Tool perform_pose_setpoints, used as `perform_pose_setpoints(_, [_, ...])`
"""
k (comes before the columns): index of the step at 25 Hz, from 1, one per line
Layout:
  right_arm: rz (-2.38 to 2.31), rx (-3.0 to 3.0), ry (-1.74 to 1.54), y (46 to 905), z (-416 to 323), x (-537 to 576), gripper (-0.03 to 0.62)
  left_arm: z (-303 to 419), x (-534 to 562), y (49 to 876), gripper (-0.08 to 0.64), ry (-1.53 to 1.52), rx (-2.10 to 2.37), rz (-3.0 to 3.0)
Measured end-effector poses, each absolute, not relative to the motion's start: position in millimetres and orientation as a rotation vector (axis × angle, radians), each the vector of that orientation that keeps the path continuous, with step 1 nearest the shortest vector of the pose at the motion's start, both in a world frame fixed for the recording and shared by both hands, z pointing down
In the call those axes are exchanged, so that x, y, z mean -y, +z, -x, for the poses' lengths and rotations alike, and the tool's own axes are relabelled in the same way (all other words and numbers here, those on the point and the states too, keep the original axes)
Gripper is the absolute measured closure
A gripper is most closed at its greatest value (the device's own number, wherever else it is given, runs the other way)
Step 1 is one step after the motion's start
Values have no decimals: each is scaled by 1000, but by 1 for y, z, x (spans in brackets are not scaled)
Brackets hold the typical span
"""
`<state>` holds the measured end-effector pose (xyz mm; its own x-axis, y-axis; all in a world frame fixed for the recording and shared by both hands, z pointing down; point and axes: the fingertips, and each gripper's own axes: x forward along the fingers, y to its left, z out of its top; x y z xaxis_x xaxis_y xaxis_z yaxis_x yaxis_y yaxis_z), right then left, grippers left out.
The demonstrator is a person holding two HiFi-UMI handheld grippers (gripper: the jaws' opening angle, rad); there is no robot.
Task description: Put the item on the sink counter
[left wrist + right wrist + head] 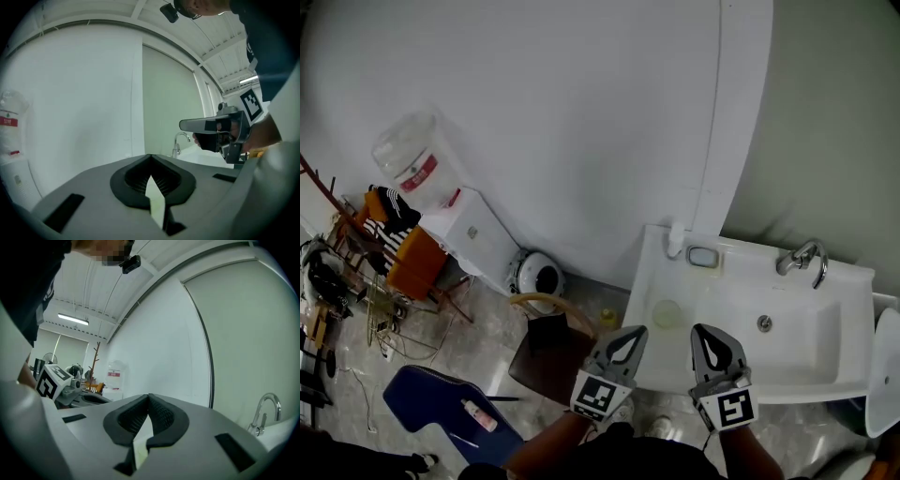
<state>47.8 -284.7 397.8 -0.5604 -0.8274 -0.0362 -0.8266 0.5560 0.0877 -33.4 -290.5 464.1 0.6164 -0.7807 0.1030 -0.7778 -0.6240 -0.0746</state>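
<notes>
Above the near edge of the sink (741, 281), the left tool (630, 336) and right tool (705, 333) hang closed and empty. Pickup seems not yet begun; next, locate and grip the item.

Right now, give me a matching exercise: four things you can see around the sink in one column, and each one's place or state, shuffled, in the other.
Things
1. faucet
2. soap dish
3. water jug
4. left gripper

Places or states
A. on top of the white dispenser by the wall
B. tongs shut, nothing between them
C. at the back edge of the sink, toward the right
D. at the sink's back edge, toward the left

Pairs: 1-C, 2-D, 3-A, 4-B
</notes>
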Motion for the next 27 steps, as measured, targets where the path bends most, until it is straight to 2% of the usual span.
perform_pose_setpoints(22, [-1527,2748,-212,388,-48,251,580,44,263,435,548,-28,-1363,2822])
perform_pose_setpoints(27, [-1544,2721,-164,398,-49,235,580,47,249,441,548,-99,-1342,2839])
